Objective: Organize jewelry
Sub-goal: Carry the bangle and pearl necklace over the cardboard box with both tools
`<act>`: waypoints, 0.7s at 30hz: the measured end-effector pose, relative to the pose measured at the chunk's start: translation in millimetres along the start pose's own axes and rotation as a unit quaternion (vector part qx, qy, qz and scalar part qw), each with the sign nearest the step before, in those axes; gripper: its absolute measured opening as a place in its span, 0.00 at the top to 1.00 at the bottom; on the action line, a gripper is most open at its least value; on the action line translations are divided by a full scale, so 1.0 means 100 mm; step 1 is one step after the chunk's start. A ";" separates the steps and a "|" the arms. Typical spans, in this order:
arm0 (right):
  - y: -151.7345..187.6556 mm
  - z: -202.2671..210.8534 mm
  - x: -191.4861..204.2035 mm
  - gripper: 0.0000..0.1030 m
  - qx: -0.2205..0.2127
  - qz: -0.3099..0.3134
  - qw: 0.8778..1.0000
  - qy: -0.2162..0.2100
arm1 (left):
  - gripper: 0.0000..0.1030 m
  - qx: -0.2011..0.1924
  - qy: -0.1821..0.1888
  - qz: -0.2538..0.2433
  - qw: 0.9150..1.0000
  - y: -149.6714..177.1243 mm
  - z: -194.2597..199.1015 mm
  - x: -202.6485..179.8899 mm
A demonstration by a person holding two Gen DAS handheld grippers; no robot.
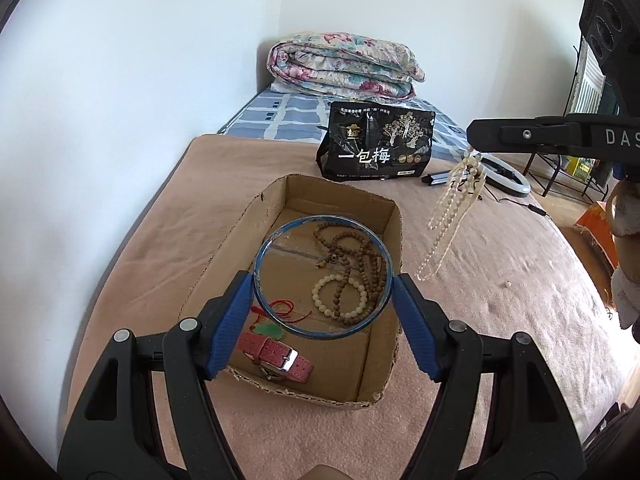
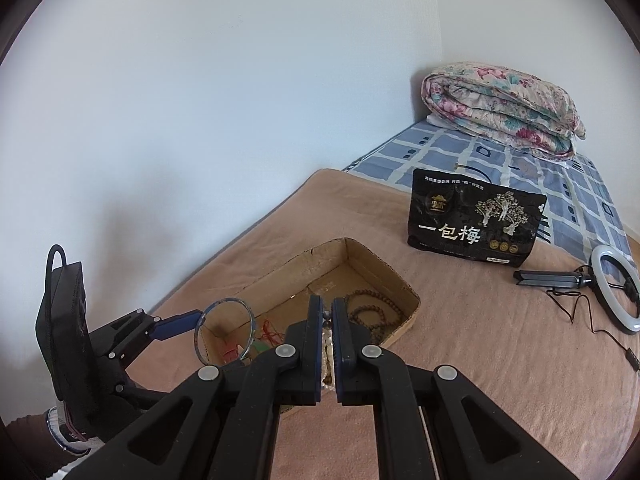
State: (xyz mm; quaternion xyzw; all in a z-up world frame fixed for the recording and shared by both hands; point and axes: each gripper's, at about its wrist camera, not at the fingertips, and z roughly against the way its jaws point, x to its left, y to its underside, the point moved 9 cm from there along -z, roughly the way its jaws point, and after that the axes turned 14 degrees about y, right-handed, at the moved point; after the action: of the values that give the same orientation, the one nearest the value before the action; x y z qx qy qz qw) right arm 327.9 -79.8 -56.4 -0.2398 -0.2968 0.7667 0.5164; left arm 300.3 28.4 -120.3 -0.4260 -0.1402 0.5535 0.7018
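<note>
Left wrist: your left tool (image 1: pixel 324 280) clamps blue bangle (image 1: pixel 280 236) over box (image 1: pixel 384 360); right tool (image 2: pixel 327 316) shut on pearl necklace (image 1: pixel 448 216).

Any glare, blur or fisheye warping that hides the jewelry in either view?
Left wrist view: even daylight, sharp; cardboard box edges bow, blue bangle and pearl necklace clear. Right wrist view: dark corners, bowed bed edge; the right gripper blocks most of the box.
</note>
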 end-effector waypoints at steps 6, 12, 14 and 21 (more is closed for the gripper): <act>-0.01 -0.22 0.07 0.99 0.010 0.000 1.000 -0.004 | 0.29 0.006 -0.006 0.004 1.000 0.02 -0.06 0.16; 0.05 -0.42 0.05 0.99 0.025 -0.013 1.000 -0.007 | 0.29 0.018 -0.008 0.005 1.000 0.07 -0.18 0.25; 0.04 -0.42 0.01 0.99 0.024 -0.021 0.999 -0.006 | 0.29 0.019 -0.011 0.001 1.000 0.08 -0.21 0.26; -0.21 -0.19 0.03 0.99 -0.007 -0.022 1.000 -0.015 | 0.29 0.021 -0.012 0.009 1.000 0.07 -0.25 0.32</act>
State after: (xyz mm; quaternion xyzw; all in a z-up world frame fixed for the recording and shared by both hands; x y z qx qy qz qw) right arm 353.2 -67.5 -55.5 -0.2252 -0.3149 0.7563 0.5274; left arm 323.7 45.9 -148.9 -0.4057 -0.1332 0.5674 0.7041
